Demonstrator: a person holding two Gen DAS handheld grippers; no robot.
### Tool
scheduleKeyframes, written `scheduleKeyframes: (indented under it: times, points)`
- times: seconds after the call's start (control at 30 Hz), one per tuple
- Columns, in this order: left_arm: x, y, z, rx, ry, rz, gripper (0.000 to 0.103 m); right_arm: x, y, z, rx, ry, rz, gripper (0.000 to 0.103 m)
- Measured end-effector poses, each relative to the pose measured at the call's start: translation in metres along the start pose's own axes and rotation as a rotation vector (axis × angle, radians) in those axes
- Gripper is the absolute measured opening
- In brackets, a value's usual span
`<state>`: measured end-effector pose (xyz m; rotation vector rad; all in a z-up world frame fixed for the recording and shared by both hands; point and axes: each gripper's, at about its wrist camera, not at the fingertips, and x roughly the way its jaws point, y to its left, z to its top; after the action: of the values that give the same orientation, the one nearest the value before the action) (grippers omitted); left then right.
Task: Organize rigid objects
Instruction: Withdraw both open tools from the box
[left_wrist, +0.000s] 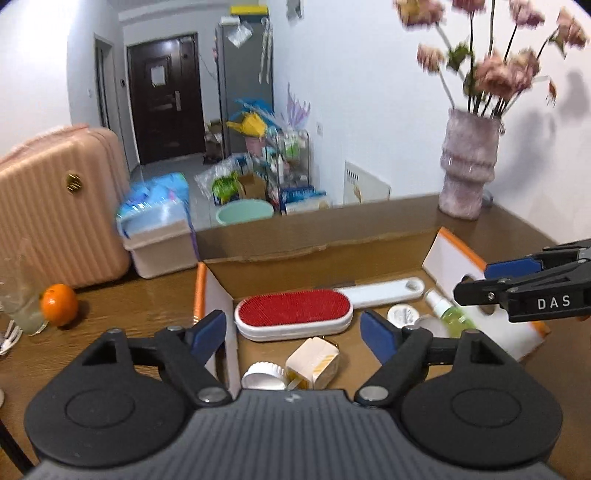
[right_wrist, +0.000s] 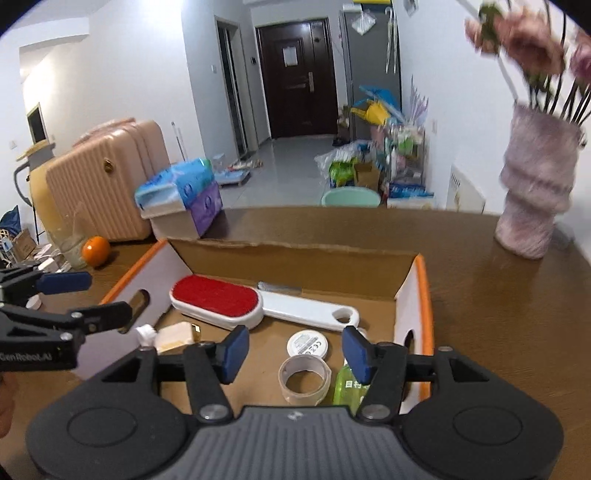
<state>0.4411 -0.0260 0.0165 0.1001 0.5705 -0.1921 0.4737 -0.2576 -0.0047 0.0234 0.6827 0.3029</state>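
An open cardboard box (left_wrist: 317, 251) (right_wrist: 410, 306) with white, orange-edged side flaps sits on the brown table. In it lie a white lint brush with a red pad (left_wrist: 293, 314) (right_wrist: 218, 301), a round white disc (left_wrist: 403, 315) (right_wrist: 307, 343), a clear tape roll (right_wrist: 303, 380), a green spray bottle (left_wrist: 452, 314) (right_wrist: 347, 387), a small cream carton (left_wrist: 314, 363) (right_wrist: 175, 338) and a white ribbed cap (left_wrist: 264, 376). My left gripper (left_wrist: 293, 338) is open and empty above the box's near left part. My right gripper (right_wrist: 293, 354) is open and empty above the tape roll and bottle.
A pink vase with flowers (left_wrist: 467, 170) (right_wrist: 535, 188) stands on the table at the right. An orange (left_wrist: 59, 304) (right_wrist: 95, 251) and a glass (left_wrist: 18, 295) sit at the left. A pink suitcase (left_wrist: 59, 206) and a storage bin (left_wrist: 159, 236) stand beyond the table.
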Motion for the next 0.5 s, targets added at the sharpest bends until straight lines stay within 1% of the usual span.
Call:
scheduleKeyframes:
  times: [0.07, 0.2, 0.23, 0.33, 0.5]
  points:
    - [-0.021, 0.001, -0.003, -0.010, -0.046, 0.020, 0.085, -0.018, 0.007, -0.001, -0.016, -0.028, -0.009, 0.058]
    - [-0.069, -0.002, -0.016, 0.001, -0.163, 0.055, 0.094, -0.059, 0.026, -0.014, -0.081, -0.115, -0.037, 0.067]
    - [-0.081, -0.003, -0.022, 0.006, -0.194, 0.066, 0.095, -0.071, 0.031, -0.020, -0.100, -0.145, -0.041, 0.069]
    - [-0.115, -0.006, -0.039, 0.008, -0.256, 0.079, 0.097, -0.099, 0.044, -0.039, -0.128, -0.209, -0.055, 0.071]
    - [-0.172, -0.006, -0.073, -0.041, -0.347, 0.080, 0.099, -0.138, 0.063, -0.076, -0.135, -0.293, -0.066, 0.072]
